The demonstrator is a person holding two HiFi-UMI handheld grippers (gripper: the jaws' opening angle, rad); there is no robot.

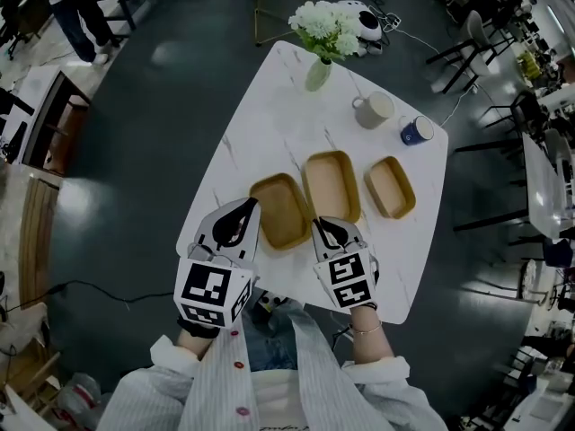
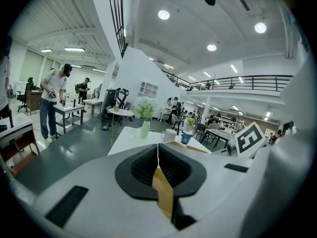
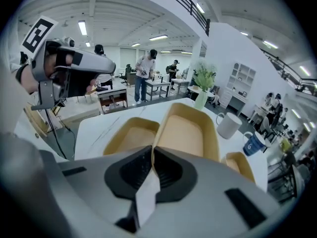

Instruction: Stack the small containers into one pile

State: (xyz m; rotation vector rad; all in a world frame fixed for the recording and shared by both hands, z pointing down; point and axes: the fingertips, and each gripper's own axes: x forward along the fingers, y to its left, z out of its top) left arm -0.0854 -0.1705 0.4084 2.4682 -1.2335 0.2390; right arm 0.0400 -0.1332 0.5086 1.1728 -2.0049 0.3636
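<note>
— Where are the containers?
— Three tan trays sit side by side on the near half of the table (image 1: pixel 269 97). The middle tray (image 1: pixel 331 185) is the one in play. The right gripper (image 3: pixel 152 150) pinches its near rim, at the tray's 6 o'clock, jaws pressed onto the thin wall.
— And the other tool?
— The left gripper (image 2: pixel 158 150) is clamped on the outer rim of the left tray (image 1: pixel 280 212), around its 8 o'clock. My guess is that this steadies it as the base of the pile.
— Is the middle one lifted?
— It overlaps the left tray's edge and looks tipped up, but I can't tell whether it's clear of the table. The right tray (image 1: pixel 390 187) lies apart at 3 o'clock, untouched.
— Any obstacles?
— No. The vase (image 1: pixel 318 72), white mug (image 1: pixel 373 109) and blue mug (image 1: pixel 417 131) stand well beyond, from 12 to 2 o'clock.
</note>
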